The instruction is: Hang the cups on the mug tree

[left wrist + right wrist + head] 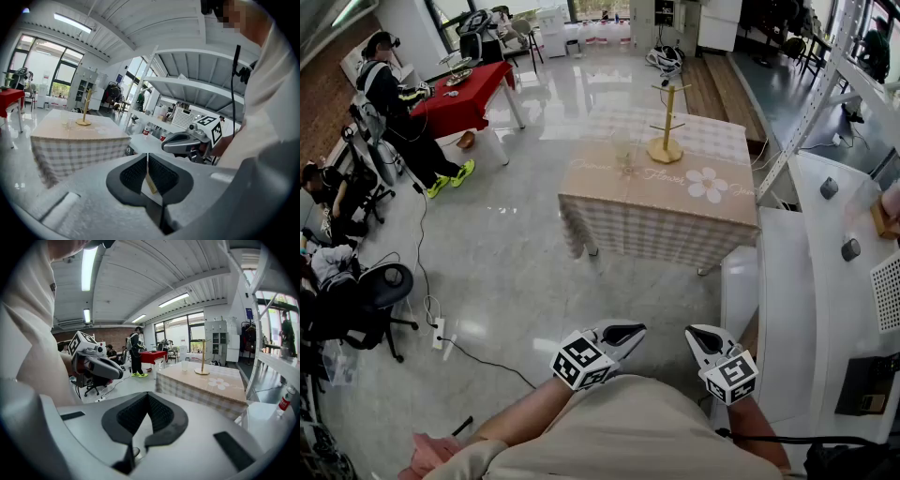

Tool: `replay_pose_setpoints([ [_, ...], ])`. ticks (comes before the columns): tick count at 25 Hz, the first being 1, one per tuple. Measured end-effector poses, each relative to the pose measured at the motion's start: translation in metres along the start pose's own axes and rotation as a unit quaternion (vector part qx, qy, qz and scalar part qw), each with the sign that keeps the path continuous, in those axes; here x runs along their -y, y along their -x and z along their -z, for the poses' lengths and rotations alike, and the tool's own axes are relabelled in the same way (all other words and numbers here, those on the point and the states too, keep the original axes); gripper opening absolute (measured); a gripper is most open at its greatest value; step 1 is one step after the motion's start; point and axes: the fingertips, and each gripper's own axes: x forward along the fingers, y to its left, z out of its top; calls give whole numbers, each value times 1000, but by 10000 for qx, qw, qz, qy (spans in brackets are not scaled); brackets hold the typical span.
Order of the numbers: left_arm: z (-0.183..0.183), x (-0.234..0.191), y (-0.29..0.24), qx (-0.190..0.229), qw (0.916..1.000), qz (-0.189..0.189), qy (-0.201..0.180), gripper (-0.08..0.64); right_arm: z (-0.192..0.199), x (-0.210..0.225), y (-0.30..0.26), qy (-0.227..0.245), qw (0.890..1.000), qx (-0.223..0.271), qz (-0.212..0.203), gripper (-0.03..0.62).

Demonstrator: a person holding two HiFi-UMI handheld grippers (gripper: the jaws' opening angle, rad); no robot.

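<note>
A wooden mug tree (pixel 666 122) stands on a table with a checked cloth (pixel 675 202), well ahead of me across the floor. A clear cup (pixel 623 150) stands on the table to the left of the tree. Both grippers are held low and close to my body, far from the table. My left gripper (pixel 636 329) is shut and holds nothing; its own view shows the jaws closed together (pixel 148 161), with the mug tree (pixel 85 110) far off. My right gripper (pixel 694 332) is shut and empty too (pixel 147 401), and its view shows the tree (pixel 203 357) and cup (pixel 184 365).
White shelving and a white bench (pixel 825 281) run along the right. A red table (pixel 464 94) with a person beside it stands at the back left. Office chairs (pixel 380 295) and a power strip with cables (pixel 441 333) lie on the left floor.
</note>
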Motion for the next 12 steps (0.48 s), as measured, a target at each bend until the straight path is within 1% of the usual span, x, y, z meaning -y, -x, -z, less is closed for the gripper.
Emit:
replay_pose_setpoints([
  [5, -1, -37, 39, 111, 9998, -151, 33, 17, -19, -20, -42, 58, 9999, -38, -101, 12],
  [9, 2, -69, 66, 215, 9993, -249, 188, 17, -32, -33, -71, 126, 9998, -109, -135, 12],
  [12, 5, -85, 82, 282, 9992, -199, 205, 17, -41, -42, -90, 43, 9999, -123, -83, 12],
])
